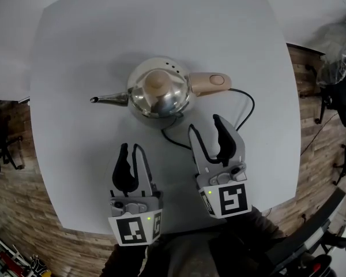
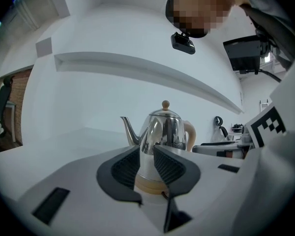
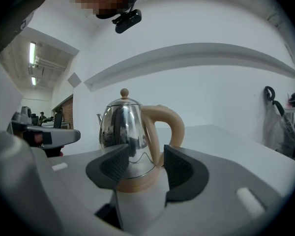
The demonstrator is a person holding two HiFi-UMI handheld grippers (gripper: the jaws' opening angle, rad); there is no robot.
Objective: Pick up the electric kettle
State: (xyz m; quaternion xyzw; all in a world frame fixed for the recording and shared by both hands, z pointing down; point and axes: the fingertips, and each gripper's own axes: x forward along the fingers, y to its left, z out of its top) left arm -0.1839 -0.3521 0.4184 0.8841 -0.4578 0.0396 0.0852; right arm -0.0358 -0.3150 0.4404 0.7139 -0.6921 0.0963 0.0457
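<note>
A pale grey table (image 1: 75, 68) with rounded corners fills most of the head view. It stands on a floor of wooden planks (image 1: 23, 212) in a room with white walls. A long white ledge (image 2: 137, 70) runs along the wall behind it, and something wrapped in clear plastic (image 1: 340, 53) sits off the table's far right corner beside dark chair-like frames.

The tabletop is bare apart from the electric kettle (image 1: 160, 88), which stands upright near its middle. It has a polished steel body, a beige knob (image 1: 157, 82) on the lid and a thin spout (image 1: 109, 99) pointing to the head view's left. Its beige handle (image 1: 209, 82) points right. A black cord (image 1: 245, 105) loops from under the kettle toward the right side of the table.

The pick-up has not begun, as I read it. The kettle rests on the table with nothing touching it, and both grippers hang on the near side of it, apart from it.

The left gripper (image 1: 131, 149) has its fingers only a little apart, with nothing between them, and it faces the kettle's body. The right gripper (image 1: 205, 126) has its fingers spread wider, also empty. In its own view the gap lines up roughly with the lower body and the root of the handle.

What is left is nearly everything. A gripper has to reach the kettle, close on the handle or body, and lift it. The trailing cord is likely to drag as the kettle rises.
</note>
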